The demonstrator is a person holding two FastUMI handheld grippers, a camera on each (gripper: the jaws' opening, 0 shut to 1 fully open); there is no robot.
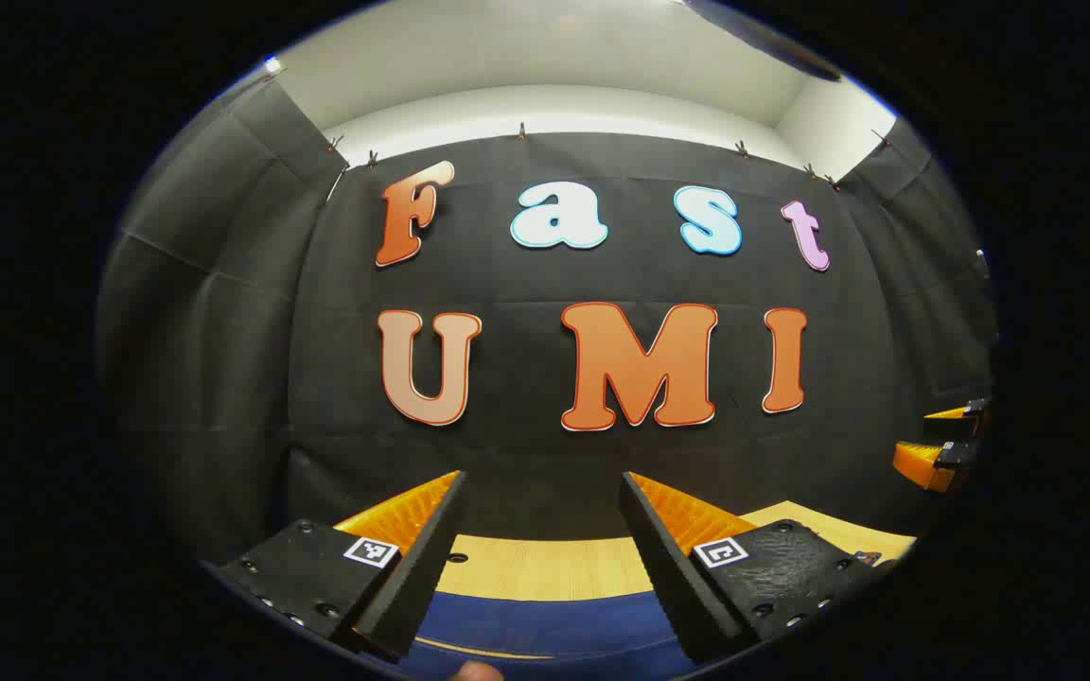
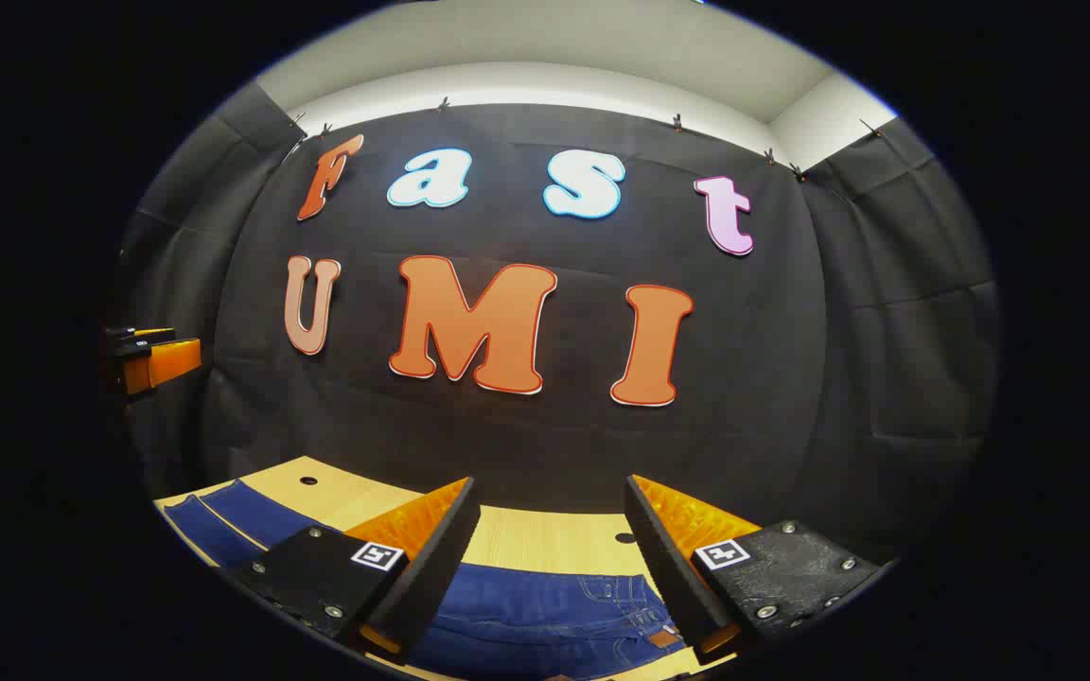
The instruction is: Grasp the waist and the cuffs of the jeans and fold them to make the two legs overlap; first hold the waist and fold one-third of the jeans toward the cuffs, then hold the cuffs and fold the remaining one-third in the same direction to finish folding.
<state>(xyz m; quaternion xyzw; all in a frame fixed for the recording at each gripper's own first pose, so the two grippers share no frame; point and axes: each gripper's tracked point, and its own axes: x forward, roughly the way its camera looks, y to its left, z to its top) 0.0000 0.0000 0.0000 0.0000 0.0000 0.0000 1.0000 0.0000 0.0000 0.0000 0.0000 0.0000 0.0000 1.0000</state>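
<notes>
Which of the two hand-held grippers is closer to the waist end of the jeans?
Right. The right hand-held gripper, open, hovers above the jeans' waist. The left hand-held gripper, also open, hovers over a plain stretch of the jeans farther along.

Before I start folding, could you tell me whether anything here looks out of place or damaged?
Nothing stands out. The jeans lie flat on the wooden table, with no visible bunching or damage. The left gripper and right gripper are both open above them, holding nothing.

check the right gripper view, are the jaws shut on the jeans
No, the right gripper hangs open, jaws wide apart above the jeans lying on the wooden table.
</notes>
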